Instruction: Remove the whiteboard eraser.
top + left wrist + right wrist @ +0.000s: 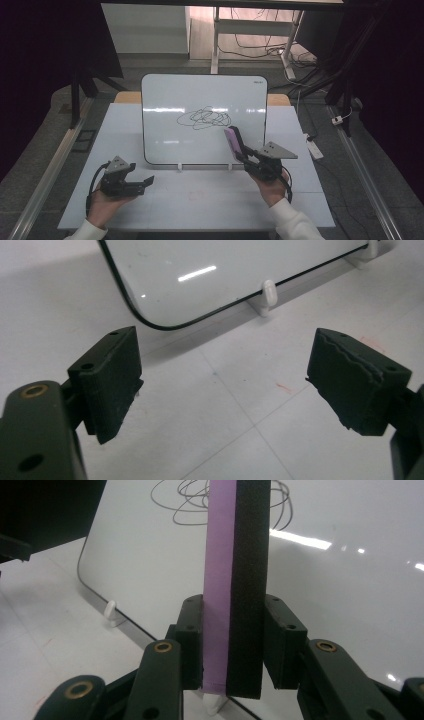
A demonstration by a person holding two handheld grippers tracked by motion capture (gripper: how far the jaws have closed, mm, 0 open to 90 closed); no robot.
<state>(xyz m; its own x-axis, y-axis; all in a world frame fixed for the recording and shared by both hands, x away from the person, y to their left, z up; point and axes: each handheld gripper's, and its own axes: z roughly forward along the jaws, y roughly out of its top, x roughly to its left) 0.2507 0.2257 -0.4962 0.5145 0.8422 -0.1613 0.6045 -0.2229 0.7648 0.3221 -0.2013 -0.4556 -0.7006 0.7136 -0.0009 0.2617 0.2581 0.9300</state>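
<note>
1. Two grippers are on show, one in each hand, both coming in over the near edge of the table [200,200].
2. Left gripper [145,181] sits low at the near left, just above the tabletop, pointing across toward the middle; the hand cups it from below, white sleeve at the bottom edge.
3. Its jaws stand wide apart with nothing between them; in the left gripper view, bare table shows in the gap, and the board's [200,275] rounded lower corner lies just beyond.
4. Right gripper [241,152] is at the near right, raised and angled up toward the board [200,100], hand beneath it, grey plate on top.
5. Its jaws are clamped on an eraser [233,140], a slim block with a purple side and a black side.
6. From the right gripper view, the eraser [235,580] stands upright between the two pads, purple against one pad, black against the other, its top rising well past the jaws.
7. Eraser is in front of the board's lower right part, just below the scribble [204,118]; whether it touches the surface, I can't tell.
8. Board stands upright on small white clips [180,167] along its bottom edge, near the middle of the table.
9. Scribble is a looping black tangle, centre of the board, intact.
</note>
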